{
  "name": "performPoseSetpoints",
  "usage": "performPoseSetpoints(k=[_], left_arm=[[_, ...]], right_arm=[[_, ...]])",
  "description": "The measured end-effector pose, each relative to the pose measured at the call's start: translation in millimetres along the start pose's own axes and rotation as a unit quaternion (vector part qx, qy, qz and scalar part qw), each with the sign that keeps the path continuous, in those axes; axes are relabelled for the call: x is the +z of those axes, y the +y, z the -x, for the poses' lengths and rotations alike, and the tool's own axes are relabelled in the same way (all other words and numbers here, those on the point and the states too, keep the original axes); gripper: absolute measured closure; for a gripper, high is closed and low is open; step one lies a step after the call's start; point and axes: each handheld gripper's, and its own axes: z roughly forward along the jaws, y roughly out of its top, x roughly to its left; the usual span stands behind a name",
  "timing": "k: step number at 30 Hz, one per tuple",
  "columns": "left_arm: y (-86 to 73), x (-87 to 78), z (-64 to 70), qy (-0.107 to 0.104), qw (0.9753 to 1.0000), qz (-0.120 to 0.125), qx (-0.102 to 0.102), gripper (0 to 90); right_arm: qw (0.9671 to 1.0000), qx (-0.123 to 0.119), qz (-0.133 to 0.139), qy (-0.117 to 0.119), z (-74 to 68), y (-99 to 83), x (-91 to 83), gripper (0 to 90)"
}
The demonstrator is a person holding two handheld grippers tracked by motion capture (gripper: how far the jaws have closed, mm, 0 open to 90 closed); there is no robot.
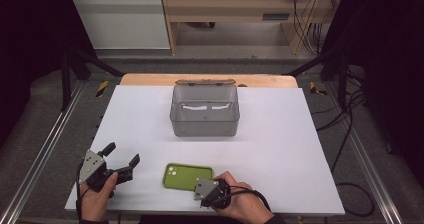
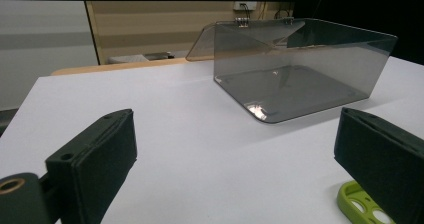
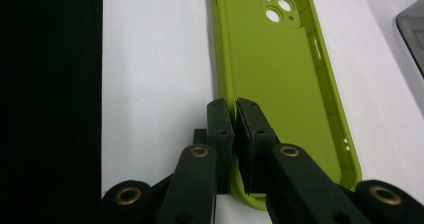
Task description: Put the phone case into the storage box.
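Phone case, green and empty, lies flat near the table's front edge, its camera cut-outs at the left end in the high view. The right hand-held gripper is pinched closed on the case's side wall near one end: one jaw sits outside the rim, the other inside the shell, and the pads meet across the thin edge. The person's right hand wraps the gripper body just beside the case. The left hand-held gripper rests near the front-left corner with its jaws spread wide and nothing between them; a corner of the case shows by one jaw in its view. A smoky clear box with its hinged lid thrown back stands farther up the table, well apart from both.
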Motion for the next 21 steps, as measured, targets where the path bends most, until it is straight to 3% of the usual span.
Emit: performPoseSetpoints(k=[8,13,14,17,21], left_arm=[[0.3,2.3,2.8,-0.007,1.0,-0.003,0.0,3.1],[0.7,0.6,2.6,-0.004,1.0,0.001,-0.003,3.2],[1.2,-0.3,1.5,-0.002,1.0,0.002,-0.003,3.1],[1.5,-1.0,0.3,-0.001,1.0,0.004,-0.006,3.2],[2.7,-2.4,0.3,0.002,0.9999,0.009,-0.013,3.2]], right_arm=[[0.9983,0.043,0.02,0.035,6.6,-5.6,-1.2,88.0],[0.9959,0.073,0.038,0.038,9.9,-8.9,-4.9,88.0],[0.9937,0.089,0.055,0.038,11.0,-11.8,-11.1,88.0],[0.9909,0.113,0.067,0.027,13.9,-16.3,-20.1,88.0],[0.9819,0.157,0.104,0.013,23.9,-22.4,-28.2,88.0]])
